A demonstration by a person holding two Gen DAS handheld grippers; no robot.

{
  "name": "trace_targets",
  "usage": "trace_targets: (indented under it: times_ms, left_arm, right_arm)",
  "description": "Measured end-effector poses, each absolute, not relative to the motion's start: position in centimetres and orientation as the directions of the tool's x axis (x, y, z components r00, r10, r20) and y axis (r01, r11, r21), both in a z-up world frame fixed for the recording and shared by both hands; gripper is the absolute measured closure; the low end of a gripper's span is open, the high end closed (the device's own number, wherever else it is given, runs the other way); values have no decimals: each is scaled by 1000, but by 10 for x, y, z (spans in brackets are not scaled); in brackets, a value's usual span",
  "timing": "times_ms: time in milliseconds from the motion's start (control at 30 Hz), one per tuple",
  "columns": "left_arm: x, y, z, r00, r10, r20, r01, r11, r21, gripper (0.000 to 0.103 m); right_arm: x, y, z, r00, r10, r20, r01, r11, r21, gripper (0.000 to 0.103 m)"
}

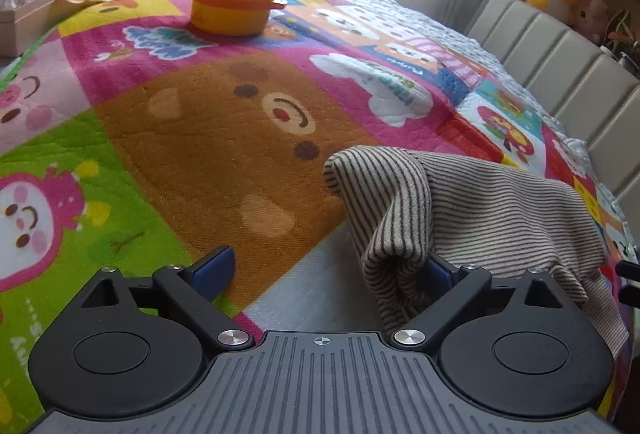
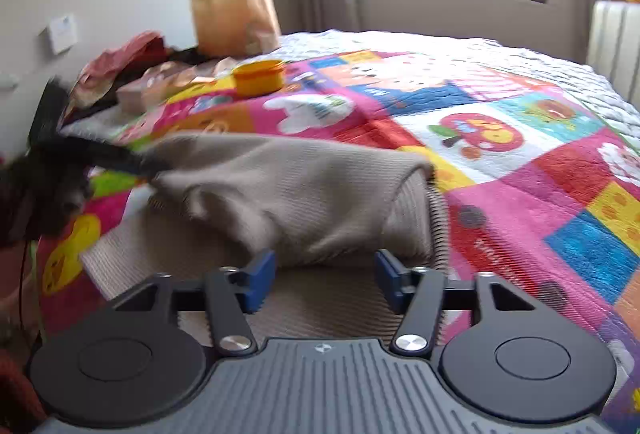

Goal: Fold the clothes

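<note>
A bed (image 1: 360,6) covered by a bright cartoon quilt (image 1: 208,138) is seen in both views, and the work is carried out on it. Across the near part of the quilt a striped garment (image 1: 500,210) is spread, part of it lying flat and part of it raised into a loose hump. The fold is judged to be under way rather than finished: one layer is seen lifted over the flat layer beneath, but no neat, flattened stack is visible yet, so the laying down and smoothing are presumably left to be done.

The left claw (image 1: 324,274) is seen spread wide, with nothing clamped between its pads; a bunched edge of the cloth is draped over its right-hand finger only. In the right wrist view this claw appears blurred at the far left of the garment. The right claw (image 2: 325,280) is likewise released, its blue pads standing apart just before the raised fold, the flat layer lying beneath them.

Farther back, an orange pot (image 1: 232,8), a paper bag (image 2: 234,16) and an open box (image 1: 36,14) are seen, well apart from the garment.
</note>
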State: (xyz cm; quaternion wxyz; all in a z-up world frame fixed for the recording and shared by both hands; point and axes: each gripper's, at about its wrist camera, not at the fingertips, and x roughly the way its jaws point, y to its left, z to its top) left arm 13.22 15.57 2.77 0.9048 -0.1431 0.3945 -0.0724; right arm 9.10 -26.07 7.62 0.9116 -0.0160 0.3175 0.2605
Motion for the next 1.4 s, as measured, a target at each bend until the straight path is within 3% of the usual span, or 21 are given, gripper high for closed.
trace_targets:
  times_ms: [133, 233, 333, 400, 433, 467, 500, 533, 667, 800, 967, 1100, 1200, 1300, 1400]
  left_arm:
    - [123, 163, 49, 712, -301, -635, 44, 921, -387, 6]
    - [130, 155, 64, 716, -388, -581, 89, 875, -476, 6]
    - [146, 143, 60, 687, -422, -592, 67, 847, -527, 6]
    - [157, 136, 51, 664, -402, -631, 29, 856, -516, 15]
    - [161, 133, 44, 649, -390, -654, 6, 862, -507, 20]
    - [164, 132, 38, 636, -396, -662, -2, 858, -514, 36]
    - [167, 131, 32, 624, -403, -670, -9, 853, -522, 49]
    - [169, 129, 32, 625, -408, -665, -6, 850, -526, 52]
    - [174, 118, 45, 657, -444, -609, 47, 831, -555, 61]
    - [172, 105, 61, 677, -494, -546, 116, 804, -584, 60]
    - [161, 96, 21, 612, -455, -646, 62, 843, -535, 58]
    - [141, 116, 10, 645, -469, -603, 66, 820, -568, 61]
    - [131, 125, 23, 679, -397, -618, 40, 860, -509, 44]
    - [118, 125, 47, 731, -323, -602, 55, 906, -419, 42]
    - [104, 119, 78, 792, -324, -518, 113, 911, -396, 37]
  right_arm:
    - [107, -267, 75, 687, 441, -577, -426, 888, 173, 29]
    - [121, -265, 66, 687, 439, -579, -399, 894, 204, 27]
    - [135, -262, 56, 687, 436, -581, -371, 898, 235, 27]
    - [144, -260, 50, 686, 435, -583, -353, 900, 256, 28]
    - [149, -259, 47, 686, 434, -584, -343, 901, 266, 41]
    - [153, -258, 43, 686, 433, -585, -334, 901, 276, 61]
    - [158, -255, 41, 682, 439, -585, -340, 899, 277, 69]
    - [161, -253, 42, 680, 447, -580, -353, 894, 276, 77]
    - [172, -260, 65, 707, 474, -526, -388, 881, 272, 86]
    - [175, -273, 86, 738, 451, -503, -384, 893, 236, 86]
    - [166, -273, 47, 729, 367, -578, -356, 924, 138, 86]
    - [151, -278, 20, 723, 355, -593, -335, 930, 150, 85]
    - [145, -282, 20, 734, 345, -585, -314, 936, 159, 83]
    - [144, -283, 19, 737, 344, -582, -306, 937, 167, 76]
    - [142, -280, 17, 745, 336, -576, -308, 939, 150, 72]
